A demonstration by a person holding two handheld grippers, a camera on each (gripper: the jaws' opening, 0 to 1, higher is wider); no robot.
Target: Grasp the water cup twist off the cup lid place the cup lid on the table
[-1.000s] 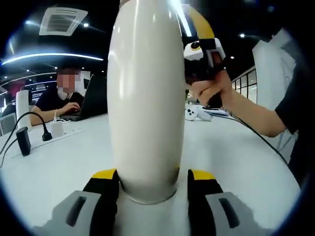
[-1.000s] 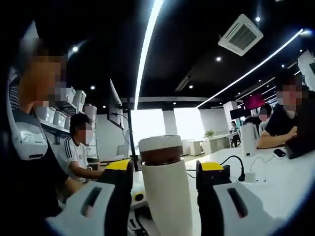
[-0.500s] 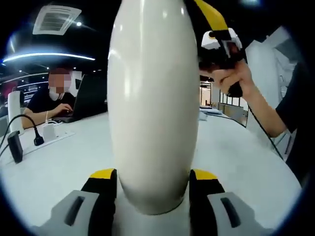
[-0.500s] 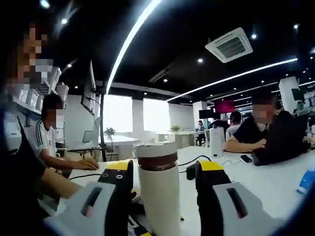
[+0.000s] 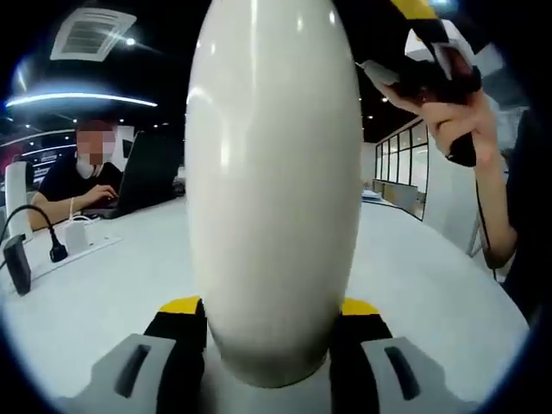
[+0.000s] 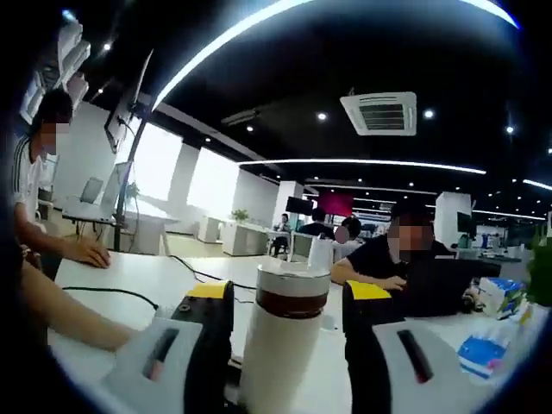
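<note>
Left gripper view shows the big white bench (image 5: 103,285) first, wide and flat. Standing up from it is 1 water cup (image 5: 272,190), tall and white, with its long side going straight up. The left tongs (image 5: 267,345) hug the bottom of the cup, 1 yellow-tipped jaw on each side, so they are holding the water cup. High on the right, a hand (image 5: 457,112) grips the other tool up near the top of the cup.

Right gripper view looks at the same cup from the top end. The right tongs (image 6: 285,302) sit with 1 jaw on each side of the cup lid (image 6: 293,280), a white cap with a brown band under it. I cannot tell if the jaws are pressing the lid or just beside it. The lid is right between them, so the right tongs are nearer for the twist. The lid looks like it is on the cup, not yet on the bench.
</note>
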